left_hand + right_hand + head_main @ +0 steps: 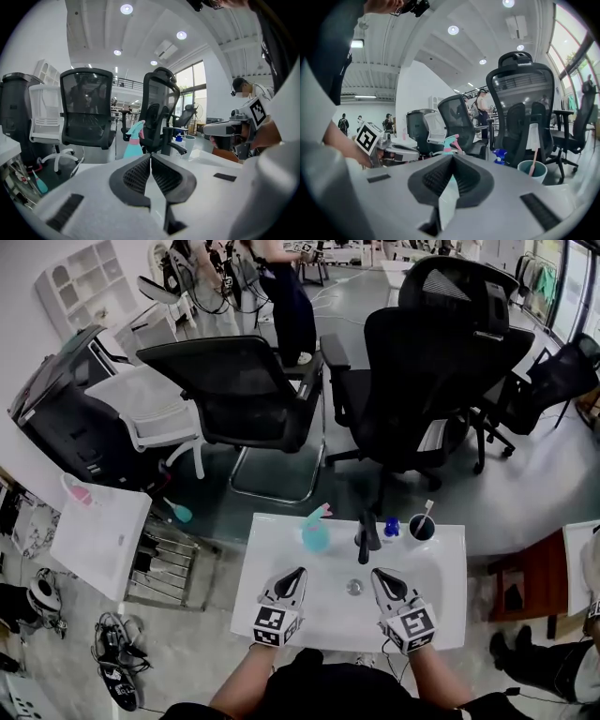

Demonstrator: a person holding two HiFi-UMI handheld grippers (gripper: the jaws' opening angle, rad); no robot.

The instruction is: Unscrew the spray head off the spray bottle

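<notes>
Spray bottle point(316, 534) upright at far side of table point(272, 559), spray head point(320, 513) on, no gap seen at collar. Left claw point(299, 572) and right claw point(379, 574) at near side, both closed tight, empty, well apart from bottle. Judged: nothing done yet; grasp and unscrewing all left.

This is an open office or work hall, not a home. In the head view, several black mesh office chairs point(239, 390) stand in the upper middle of the frame on a smooth grey floor point(553, 474). A small white table point(274, 551) is at the lower middle, and a white shelf unit point(80, 282) is at the upper left. In the left gripper view, round ceiling lights point(126, 8) are set in a high white ceiling at the top. In the right gripper view, tall windows point(576, 51) fill the right edge, and people point(343, 124) stand far away at the left.
</notes>
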